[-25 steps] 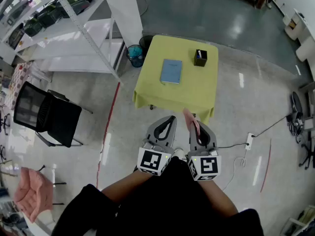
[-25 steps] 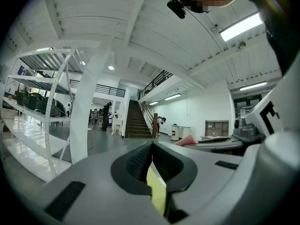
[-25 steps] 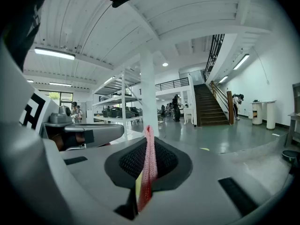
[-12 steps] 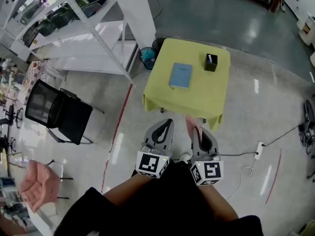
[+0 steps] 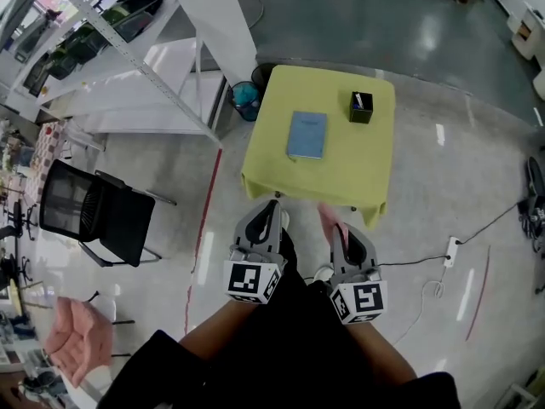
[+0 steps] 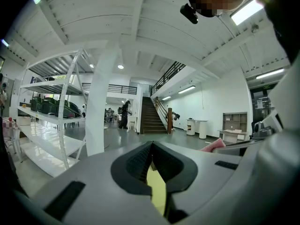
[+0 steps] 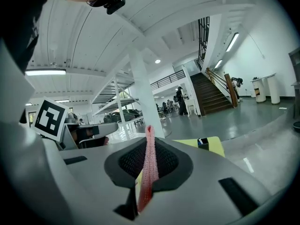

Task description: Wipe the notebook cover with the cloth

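Held side by side, the left gripper (image 5: 272,204) seems closed while the right gripper (image 5: 340,229) pinches the cloth (image 7: 149,165).

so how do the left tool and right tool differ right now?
Load: the right tool is shut on the pink cloth; the left tool is shut with nothing in it. Look: cloth sticks out past the right tool's tips; the left tool's tips are bare. Shared: both are closed, side by side, pointing toward the yellow table but short of it.
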A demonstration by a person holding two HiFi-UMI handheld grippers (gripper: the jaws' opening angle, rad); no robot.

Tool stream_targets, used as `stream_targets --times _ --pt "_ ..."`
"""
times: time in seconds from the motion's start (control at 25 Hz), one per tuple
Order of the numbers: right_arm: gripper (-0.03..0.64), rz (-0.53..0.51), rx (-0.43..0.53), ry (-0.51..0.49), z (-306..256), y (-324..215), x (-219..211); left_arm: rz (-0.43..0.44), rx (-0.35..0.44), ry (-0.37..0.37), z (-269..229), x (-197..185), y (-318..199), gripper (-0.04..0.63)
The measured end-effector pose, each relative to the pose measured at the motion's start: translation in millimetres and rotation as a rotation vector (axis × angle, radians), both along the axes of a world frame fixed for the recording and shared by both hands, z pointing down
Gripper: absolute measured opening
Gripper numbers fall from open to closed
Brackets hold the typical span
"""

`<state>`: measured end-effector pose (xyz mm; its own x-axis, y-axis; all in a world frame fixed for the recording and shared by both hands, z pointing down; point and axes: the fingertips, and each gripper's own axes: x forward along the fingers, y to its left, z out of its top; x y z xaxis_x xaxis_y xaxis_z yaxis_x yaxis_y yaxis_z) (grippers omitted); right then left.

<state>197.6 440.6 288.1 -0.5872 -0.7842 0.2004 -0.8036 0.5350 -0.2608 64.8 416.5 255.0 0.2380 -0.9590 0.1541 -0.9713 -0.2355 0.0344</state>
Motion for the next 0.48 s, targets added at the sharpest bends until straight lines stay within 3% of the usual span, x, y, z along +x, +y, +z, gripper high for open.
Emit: stream_targets --times 0.48 --pt "0.038 0.129 -0.046 0.082 17.0 -128.6 -36.4 0.079 -0.071 0.056 33.6 -49.6 -128.4 0.015"
